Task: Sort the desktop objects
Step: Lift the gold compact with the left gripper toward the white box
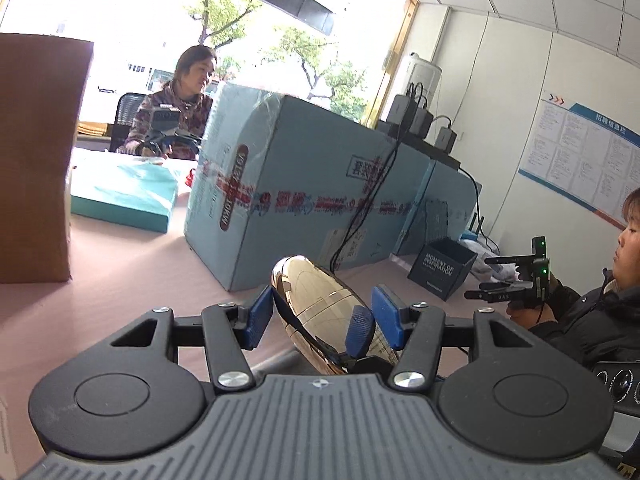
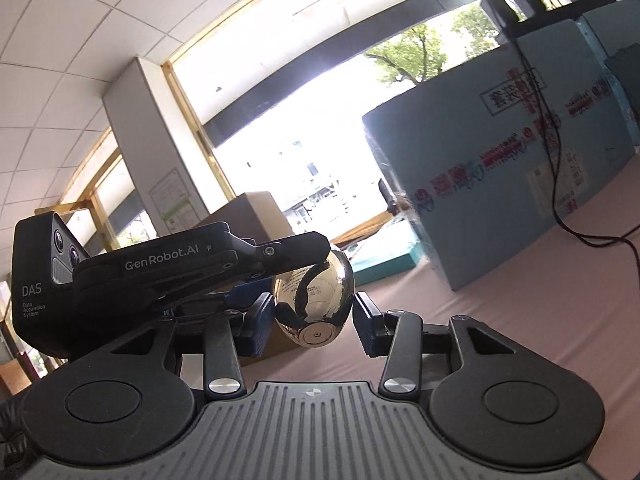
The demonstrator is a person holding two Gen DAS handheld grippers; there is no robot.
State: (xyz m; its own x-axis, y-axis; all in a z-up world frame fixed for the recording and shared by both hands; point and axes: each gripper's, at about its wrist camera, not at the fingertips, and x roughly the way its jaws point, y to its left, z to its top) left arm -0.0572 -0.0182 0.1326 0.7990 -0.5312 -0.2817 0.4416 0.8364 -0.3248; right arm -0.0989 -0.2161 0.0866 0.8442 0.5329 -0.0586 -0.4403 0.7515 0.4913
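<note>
A shiny gold egg hangs tilted above the pink table. My left gripper is shut on it, with a blue pad pressed against each flank. In the right wrist view the egg shows its flat round base. My right gripper has its pads tight against both sides of the egg's lower part. The left gripper comes in from the left there, and its upper finger lies over the top of the egg. Its lower finger is mostly hidden.
A large light-blue carton with black cables stands behind. A teal flat box and a brown cardboard box sit left, a dark blue small box right. Two other people hold grippers.
</note>
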